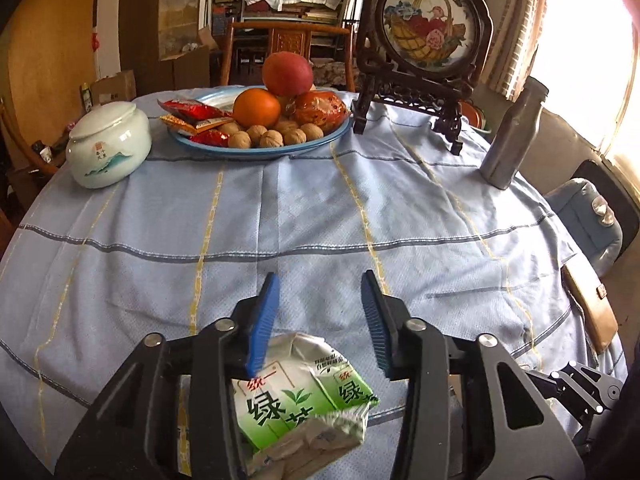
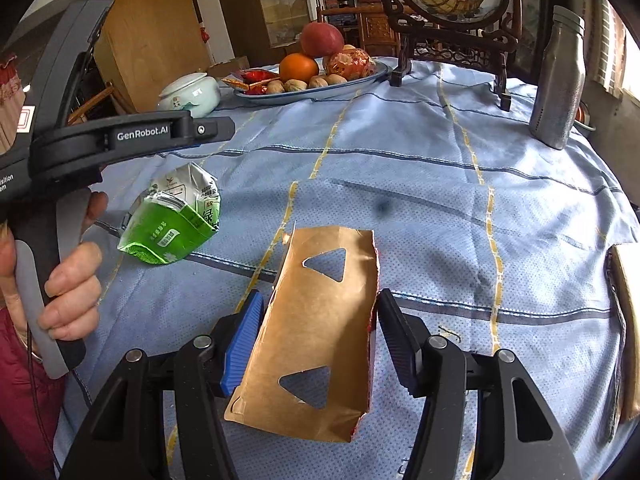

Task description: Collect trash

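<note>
My left gripper [image 1: 320, 320] grips the crushed green-and-white tea carton [image 1: 304, 396], lifted, its base hidden; my right gripper [image 2: 320, 344] clamps the torn brown cardboard box [image 2: 320, 332], long axis pointing away.

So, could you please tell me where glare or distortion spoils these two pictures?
Left wrist view: the window blows out white at upper right, and fisheye bends the tablecloth edges. Right wrist view: evenly lit, dark vignette in the corners.

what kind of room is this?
Likely a lived-in home dining room: a table under a blue tablecloth, a plate of fruit and walnuts, a carved wooden chair and cluttered shelves behind.
</note>
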